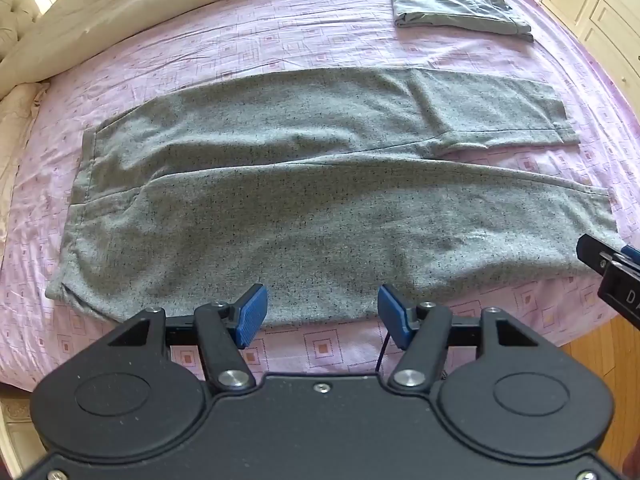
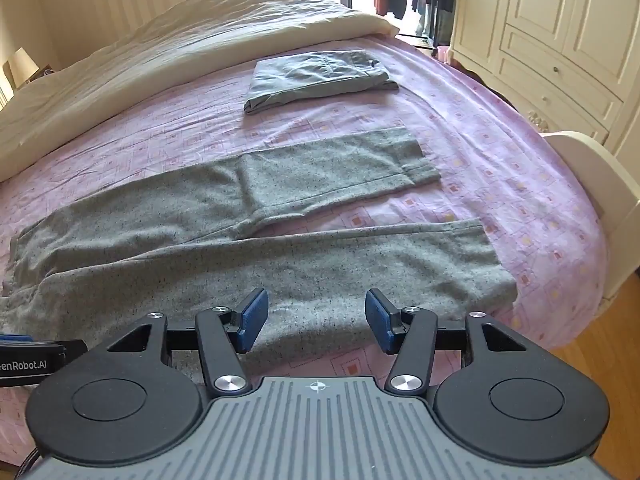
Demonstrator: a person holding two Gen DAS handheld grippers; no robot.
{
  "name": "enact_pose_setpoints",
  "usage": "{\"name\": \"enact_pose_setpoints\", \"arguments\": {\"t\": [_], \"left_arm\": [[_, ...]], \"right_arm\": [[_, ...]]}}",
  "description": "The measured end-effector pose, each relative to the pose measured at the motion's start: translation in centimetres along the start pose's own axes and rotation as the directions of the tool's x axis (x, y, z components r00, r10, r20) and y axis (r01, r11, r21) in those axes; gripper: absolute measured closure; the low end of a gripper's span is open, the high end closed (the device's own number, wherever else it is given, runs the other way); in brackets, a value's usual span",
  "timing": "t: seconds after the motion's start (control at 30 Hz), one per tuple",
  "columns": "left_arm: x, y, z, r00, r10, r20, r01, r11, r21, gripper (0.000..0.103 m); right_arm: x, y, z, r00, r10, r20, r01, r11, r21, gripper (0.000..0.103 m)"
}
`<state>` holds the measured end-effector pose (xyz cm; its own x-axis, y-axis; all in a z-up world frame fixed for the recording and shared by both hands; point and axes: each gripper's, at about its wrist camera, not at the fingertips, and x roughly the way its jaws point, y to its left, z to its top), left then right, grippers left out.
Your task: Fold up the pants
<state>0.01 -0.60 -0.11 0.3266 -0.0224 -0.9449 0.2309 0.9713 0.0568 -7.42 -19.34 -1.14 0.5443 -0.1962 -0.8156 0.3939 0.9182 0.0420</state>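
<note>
Right view only: wardrobe [image 2: 560,40] at 2 o'clock.
Pants [image 1: 320,208]: flat on bed [image 1: 280,52].
Folded pair [image 1: 456,8]: 1 o'clock.
Left claw [image 1: 320,316], right claw [image 2: 316,320]: released, empty.

sheet [image 1: 280,52]: pink, squares, covers bed | duvet [image 2: 180,40]: cream, upper left | folded trousers [image 2: 316,78]: grey-green, upper centre | wardrobe [image 2: 560,20]: cream, upper right | floor [image 2: 600,360]: wood, lower right

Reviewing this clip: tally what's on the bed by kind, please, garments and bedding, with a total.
Pants spread flat: 1, speckled grey pants
Pants already folded: 1, folded pants
Duvets: 1, cream duvet
Sheets: 1, pink sheet
Total: 4
</note>
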Motion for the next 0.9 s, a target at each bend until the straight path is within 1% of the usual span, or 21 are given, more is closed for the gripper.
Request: {"name": "enact_pose_setpoints", "arguments": {"t": [0.17, 0.9], "left_arm": [[0.1, 0.2, -0.1, 1.0, 0.008, -0.005, -0.009, 1.0, -0.006, 0.038], [0.0, 0.7, -0.5, 1.0, 0.004, -0.002, -0.004, 1.0, -0.022, 0.038]], "right_arm": [[0.0, 0.1, -0.1, 1.0, 0.001, -0.003, -0.001, 1.0, -0.006, 0.051], [0.0, 1.0, -0.6, 1.0, 0.01, -0.017, -0.011, 1.0, -0.024, 0.051]]}}
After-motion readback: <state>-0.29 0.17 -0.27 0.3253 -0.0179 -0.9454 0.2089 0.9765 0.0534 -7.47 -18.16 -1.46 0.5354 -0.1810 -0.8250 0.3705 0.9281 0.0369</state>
